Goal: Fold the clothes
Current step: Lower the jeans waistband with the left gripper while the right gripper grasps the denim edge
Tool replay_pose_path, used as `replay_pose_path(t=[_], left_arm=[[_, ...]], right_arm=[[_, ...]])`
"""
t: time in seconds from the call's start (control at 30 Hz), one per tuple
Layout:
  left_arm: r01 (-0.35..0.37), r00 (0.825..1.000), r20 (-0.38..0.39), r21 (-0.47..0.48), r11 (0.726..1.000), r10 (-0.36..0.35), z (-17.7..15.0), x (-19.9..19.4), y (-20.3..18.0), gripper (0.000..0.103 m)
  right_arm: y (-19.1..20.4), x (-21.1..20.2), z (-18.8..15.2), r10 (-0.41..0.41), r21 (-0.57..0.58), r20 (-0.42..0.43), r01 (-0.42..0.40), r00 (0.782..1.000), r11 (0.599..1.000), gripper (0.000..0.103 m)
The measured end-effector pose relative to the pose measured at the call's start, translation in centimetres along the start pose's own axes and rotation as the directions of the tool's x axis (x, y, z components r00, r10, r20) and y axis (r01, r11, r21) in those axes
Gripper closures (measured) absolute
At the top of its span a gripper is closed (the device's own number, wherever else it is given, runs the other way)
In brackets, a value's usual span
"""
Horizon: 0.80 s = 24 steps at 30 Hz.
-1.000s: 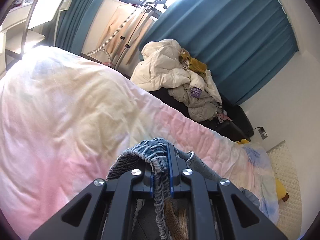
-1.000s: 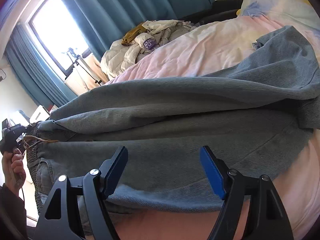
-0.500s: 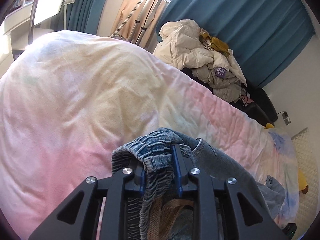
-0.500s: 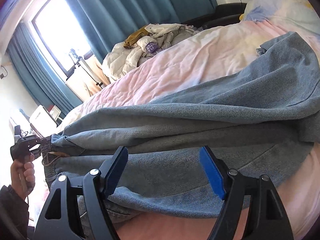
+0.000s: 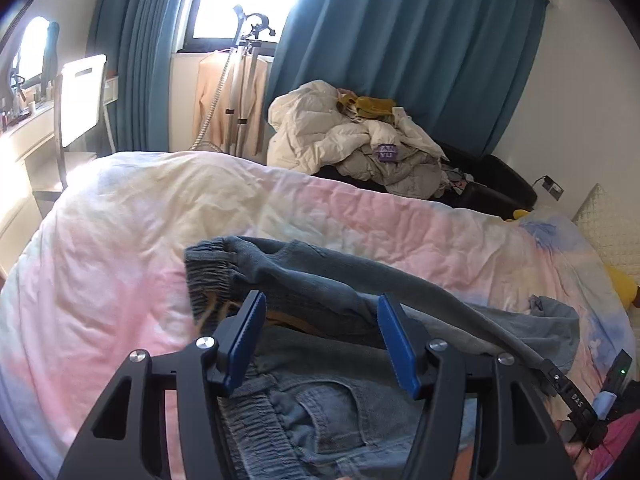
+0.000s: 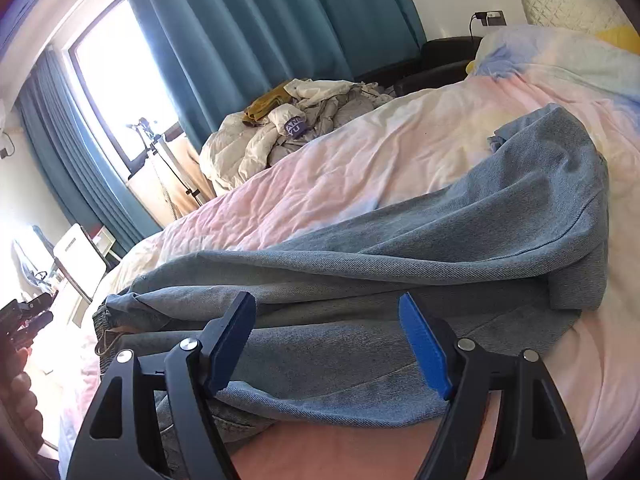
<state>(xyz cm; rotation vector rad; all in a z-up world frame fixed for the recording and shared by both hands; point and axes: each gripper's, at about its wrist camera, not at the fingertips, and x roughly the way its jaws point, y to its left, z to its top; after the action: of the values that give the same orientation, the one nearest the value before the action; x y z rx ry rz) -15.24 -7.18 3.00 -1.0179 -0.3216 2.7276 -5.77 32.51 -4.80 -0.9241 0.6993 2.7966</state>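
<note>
The left gripper [image 5: 320, 336] frame is covering the near part of the jeans [image 5: 320, 412], and the picture's lower edge is cutting both off. Ahead of its jaws, the elastic waistband [image 5: 208, 276] is blurring. Below the right gripper [image 6: 328, 340] jaws, the jeans hem is passing out of view. At that view's left edge, a hand [image 6: 22, 400] is showing only in part.

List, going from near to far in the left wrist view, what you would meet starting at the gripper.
Left gripper, jaws opening with nothing pressed between them → jeans → pastel duvet → pile of pale clothes → blue curtain.
</note>
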Motion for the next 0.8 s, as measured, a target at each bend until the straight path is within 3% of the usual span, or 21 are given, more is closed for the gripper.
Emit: replay_pose_path(t=[0.1,0.2,0.37,0.43,0.53,0.67,0.8], left_arm=[[0.057,0.998,-0.021,0.017,0.998,-0.057,-2.4,0.5,-3.5,0.043],[0.057,0.998,-0.027,0.085,0.995,-0.055,-5.0,1.7,-6.7,0.043],[0.072,0.995,-0.071,0.124,0.990,-0.063,-7.5,4.7,-8.1,0.043],[0.077,0.994,-0.085,0.128,0.989,-0.066,-8.2,5.7,-8.0,0.043],[0.102,0.989,-0.118,0.114,0.988,-0.089,-9.5,7.4,-7.9,0.043],[0.088,0.983,-0.174,0.140,0.986,-0.063,-11.2,9.6,-8.4,0.043],[0.071,0.977,-0.209,0.177,0.982,-0.033,-12.3,10.9,-9.0,0.043]], right_arm=[[-1.0,-1.4,0.7,0.015,0.030,0.004,-0.015,1.000,0.999,0.028],[-2.7,-3.3,1.9,0.043,0.079,0.020,-0.045,0.999,0.996,0.028],[-5.9,-3.9,4.5,0.009,0.057,0.008,-0.009,1.000,0.998,0.028],[-8.8,-3.9,5.6,-0.004,0.094,0.009,0.003,1.000,0.996,0.028],[-14.8,-4.1,7.3,-0.095,0.173,0.033,0.088,0.995,0.981,0.028],[-23.4,-4.1,8.2,-0.174,0.332,0.020,0.158,0.984,0.930,0.028],[-29.6,-2.5,7.8,-0.070,0.510,0.003,0.059,0.998,0.858,0.028]])
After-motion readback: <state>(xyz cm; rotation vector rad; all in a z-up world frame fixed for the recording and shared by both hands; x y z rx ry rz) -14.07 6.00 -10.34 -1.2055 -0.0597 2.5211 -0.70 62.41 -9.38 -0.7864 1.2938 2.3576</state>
